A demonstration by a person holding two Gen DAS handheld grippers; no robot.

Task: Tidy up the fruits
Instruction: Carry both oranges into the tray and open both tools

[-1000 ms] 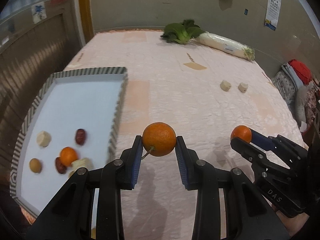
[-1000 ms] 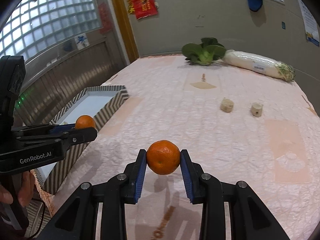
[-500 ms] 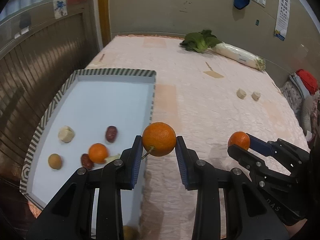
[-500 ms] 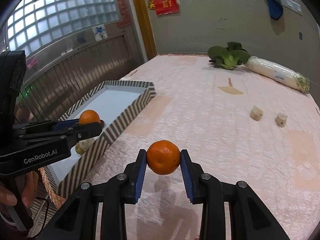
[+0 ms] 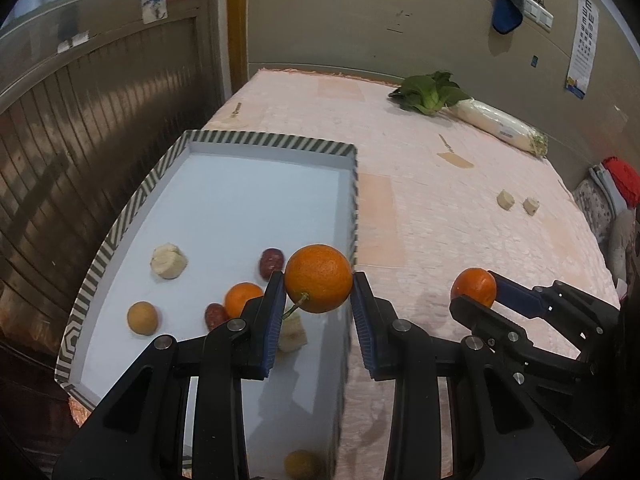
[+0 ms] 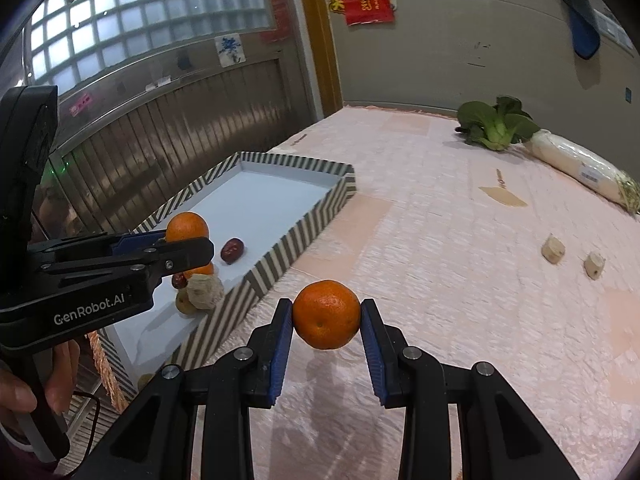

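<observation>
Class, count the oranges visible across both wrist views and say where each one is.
3. One orange is clamped in the left gripper, one in the right gripper, and one lies in the striped tray. The grippers may hide others.

Right gripper (image 6: 326,316) clamps a mandarin (image 6: 326,314) (striped tray (image 6: 280,256) left).

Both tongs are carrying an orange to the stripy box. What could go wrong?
The left tongs pinch their orange by its round sides only, so it might slip out. Dropped into the striped box, it could hit the orange and red dates already there. The right tongs hold their orange outside the box, above the pink cloth.
</observation>
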